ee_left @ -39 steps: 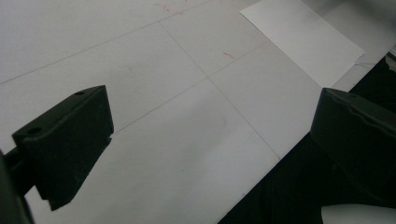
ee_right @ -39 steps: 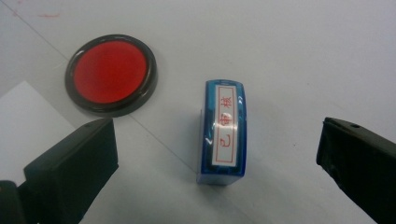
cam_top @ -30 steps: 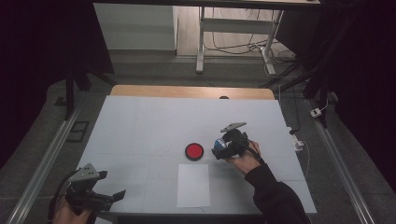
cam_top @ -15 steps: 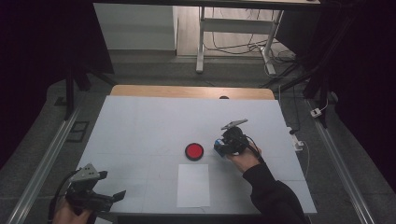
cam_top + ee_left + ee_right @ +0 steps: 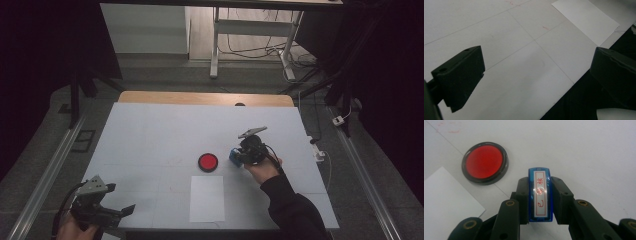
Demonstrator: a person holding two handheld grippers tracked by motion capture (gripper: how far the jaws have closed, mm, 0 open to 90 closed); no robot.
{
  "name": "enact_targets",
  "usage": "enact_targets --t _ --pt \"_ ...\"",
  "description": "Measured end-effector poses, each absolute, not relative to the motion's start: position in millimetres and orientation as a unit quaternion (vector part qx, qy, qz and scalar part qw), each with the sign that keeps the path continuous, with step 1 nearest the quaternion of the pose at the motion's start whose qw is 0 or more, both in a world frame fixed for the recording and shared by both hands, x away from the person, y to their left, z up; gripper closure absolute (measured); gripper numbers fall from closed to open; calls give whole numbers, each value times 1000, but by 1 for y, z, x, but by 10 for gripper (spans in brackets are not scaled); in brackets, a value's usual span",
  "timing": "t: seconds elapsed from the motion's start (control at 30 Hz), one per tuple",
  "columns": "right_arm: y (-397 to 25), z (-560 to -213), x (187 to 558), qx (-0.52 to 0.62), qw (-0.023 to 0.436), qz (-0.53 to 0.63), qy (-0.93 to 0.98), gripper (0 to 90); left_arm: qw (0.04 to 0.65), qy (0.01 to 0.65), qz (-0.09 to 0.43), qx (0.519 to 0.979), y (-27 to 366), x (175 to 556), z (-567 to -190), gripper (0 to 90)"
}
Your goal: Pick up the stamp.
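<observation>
a: where's the stamp (image 5: pixel 540 195)?
b: clamped in your right gripper (image 5: pixel 539 199), long axis along the jaws. red ink pad (image 5: pixel 207 162) just left, paper (image 5: pixel 207 198) nearer; stamp face probably down.
a: left gripper (image 5: pixel 102 212)?
b: open, idle at the near-left corner.

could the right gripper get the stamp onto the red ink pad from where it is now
Probably yes: the right gripper is shut on the blue stamp, and the open red ink pad lies just beside it on the table, nothing between them.

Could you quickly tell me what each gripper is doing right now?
Left gripper: open, holding nothing, low over the table.
Right gripper: shut on the blue stamp, beside the red ink pad.
</observation>
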State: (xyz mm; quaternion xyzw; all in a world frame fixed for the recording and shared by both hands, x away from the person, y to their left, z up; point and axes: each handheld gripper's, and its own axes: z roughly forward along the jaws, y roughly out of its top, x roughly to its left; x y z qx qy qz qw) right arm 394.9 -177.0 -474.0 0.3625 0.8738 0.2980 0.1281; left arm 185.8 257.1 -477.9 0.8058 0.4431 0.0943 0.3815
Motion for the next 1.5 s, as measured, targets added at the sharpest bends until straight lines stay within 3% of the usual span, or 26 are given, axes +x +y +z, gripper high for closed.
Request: enact_targets --t 1.5 --pt "-176 -432 333 236 91 384 888 705 392 435 85 806 259 186 -478 0"
